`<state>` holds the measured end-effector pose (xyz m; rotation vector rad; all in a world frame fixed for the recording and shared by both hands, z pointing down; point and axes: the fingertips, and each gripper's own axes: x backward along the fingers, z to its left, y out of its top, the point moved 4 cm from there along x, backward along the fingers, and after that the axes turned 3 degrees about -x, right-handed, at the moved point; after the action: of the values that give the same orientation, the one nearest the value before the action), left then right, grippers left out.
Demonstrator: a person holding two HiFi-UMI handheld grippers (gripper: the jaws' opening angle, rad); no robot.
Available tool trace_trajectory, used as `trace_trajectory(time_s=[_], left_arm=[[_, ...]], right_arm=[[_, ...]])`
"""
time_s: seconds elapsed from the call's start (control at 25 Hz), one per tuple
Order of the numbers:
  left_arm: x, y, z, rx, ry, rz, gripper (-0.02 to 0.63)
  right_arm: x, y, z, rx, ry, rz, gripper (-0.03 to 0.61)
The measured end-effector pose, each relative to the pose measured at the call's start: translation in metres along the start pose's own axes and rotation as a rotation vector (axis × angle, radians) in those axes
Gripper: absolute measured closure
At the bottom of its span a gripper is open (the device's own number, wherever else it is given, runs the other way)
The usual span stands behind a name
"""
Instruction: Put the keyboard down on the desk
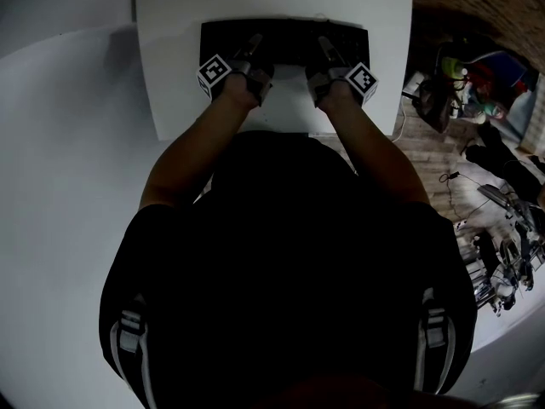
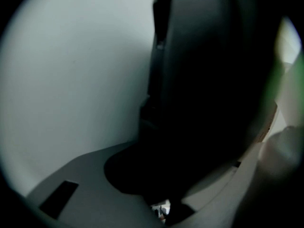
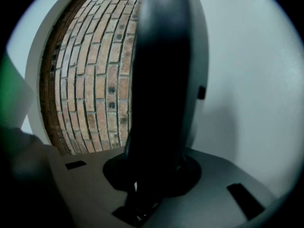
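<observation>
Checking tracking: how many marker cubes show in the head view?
2. Left cube on the left gripper, right cube on the right gripper, both by the keyboard. None seems hidden.

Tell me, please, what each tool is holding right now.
Left tool: closed on the keyboard, left side.
Right tool: closed on the keyboard, right side.

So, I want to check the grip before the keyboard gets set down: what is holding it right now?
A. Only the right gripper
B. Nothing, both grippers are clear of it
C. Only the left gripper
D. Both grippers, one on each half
D: in the head view the left gripper and the right gripper each clamp the near edge of the black keyboard, one on each half.
</observation>
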<state>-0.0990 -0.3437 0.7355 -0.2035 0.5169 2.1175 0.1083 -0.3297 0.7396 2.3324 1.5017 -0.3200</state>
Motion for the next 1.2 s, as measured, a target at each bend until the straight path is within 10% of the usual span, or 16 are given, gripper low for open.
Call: trace_trajectory(time_s=[1.2], left_arm=[[0.007,-0.011,0.005,0.026,-0.011,0.01,0.388]], right_arm=[[0.005,-0.007,-0.003,-0.086,-0.142,0.005,0.373]])
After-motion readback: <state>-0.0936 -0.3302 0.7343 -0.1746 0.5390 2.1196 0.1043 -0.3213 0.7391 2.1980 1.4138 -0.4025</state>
